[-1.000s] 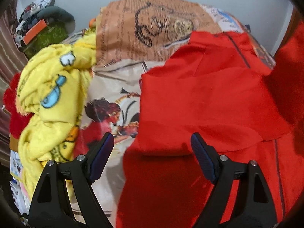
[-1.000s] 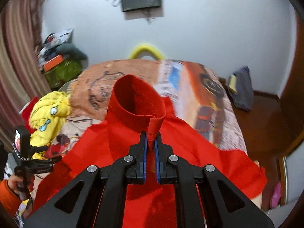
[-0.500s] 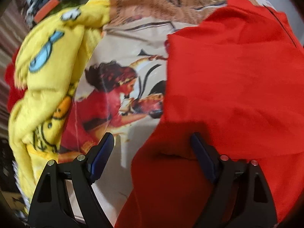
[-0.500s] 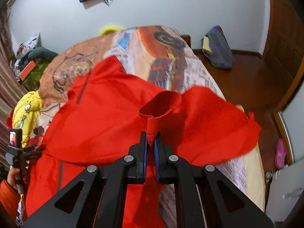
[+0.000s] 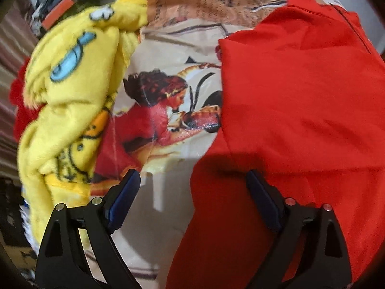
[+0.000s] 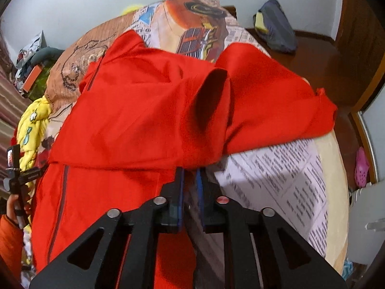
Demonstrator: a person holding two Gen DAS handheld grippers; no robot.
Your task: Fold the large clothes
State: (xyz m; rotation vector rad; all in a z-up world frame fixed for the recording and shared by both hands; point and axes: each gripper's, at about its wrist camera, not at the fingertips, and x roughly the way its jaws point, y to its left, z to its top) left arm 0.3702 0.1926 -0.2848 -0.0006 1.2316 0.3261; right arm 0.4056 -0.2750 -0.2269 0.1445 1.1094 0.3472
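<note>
A large red garment (image 5: 300, 96) lies spread over the printed bed sheet (image 5: 163, 55), its upper part folded down over the lower. My left gripper (image 5: 192, 178) hangs just above the garment's left edge, jaws wide and still opening; one finger is over the sheet, the other over red cloth, with nothing pressed. In the right wrist view the red garment (image 6: 144, 120) has a sleeve fold bulging up ahead of my right gripper (image 6: 190, 171). Its jaws are opening a crack, and the cloth's edge still sits at the tips. The left gripper (image 6: 14, 168) shows at far left in a hand.
A crumpled yellow cartoon blanket (image 5: 67, 96) lies along the bed's left side. Boxes and clutter (image 5: 60, 16) are piled beyond it. Bare printed sheet (image 6: 276, 180) shows near the bed's right edge. A dark bag (image 6: 274, 26) and a pink shoe (image 6: 361, 166) lie on the wooden floor.
My right gripper carried the raised sleeve down and forward onto the garment, and its pads have parted slightly. My left gripper dropped closer to the bed and widened a little.
</note>
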